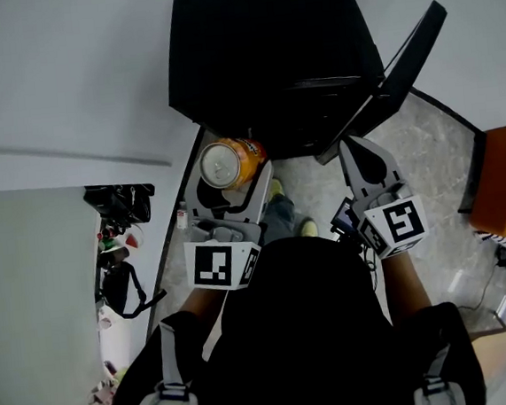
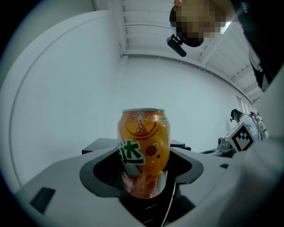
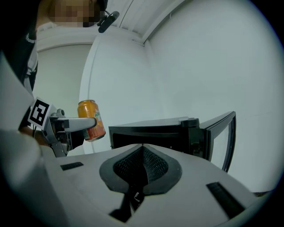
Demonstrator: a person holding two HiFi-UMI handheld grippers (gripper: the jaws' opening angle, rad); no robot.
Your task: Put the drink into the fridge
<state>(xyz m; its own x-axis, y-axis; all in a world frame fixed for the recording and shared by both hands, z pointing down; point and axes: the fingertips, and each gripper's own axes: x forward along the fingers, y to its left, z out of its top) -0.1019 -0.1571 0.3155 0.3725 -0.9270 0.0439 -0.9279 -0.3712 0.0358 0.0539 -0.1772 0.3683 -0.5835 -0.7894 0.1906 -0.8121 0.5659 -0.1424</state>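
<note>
Drink can (image 1: 223,164) is sitting between the jaws of the left gripper (image 1: 231,183), which are clamping it on its lower half, roughly upright with its top facing up. It is hanging in the air in front of the fridge (image 1: 265,53), a little to the left of the opening and not yet inside. The right gripper (image 1: 355,145) is carrying nothing: in its own view the jaws are pressing together with only their dark pads between them. It is hovering just beside the lower edge of the fridge door (image 1: 400,67), and I cannot tell if it is touching it.

I am judging that the carrying step is in hand, because the door is standing wide open to the right and the can is already lifted. The next move is asking for the left gripper to go forward and to the right, into the dark opening, to keep the can upright, and to find a shelf before the jaws are letting go. The inside is too dark to show any shelf.

I am counting one can, one fridge with one door, and two grippers.
</note>
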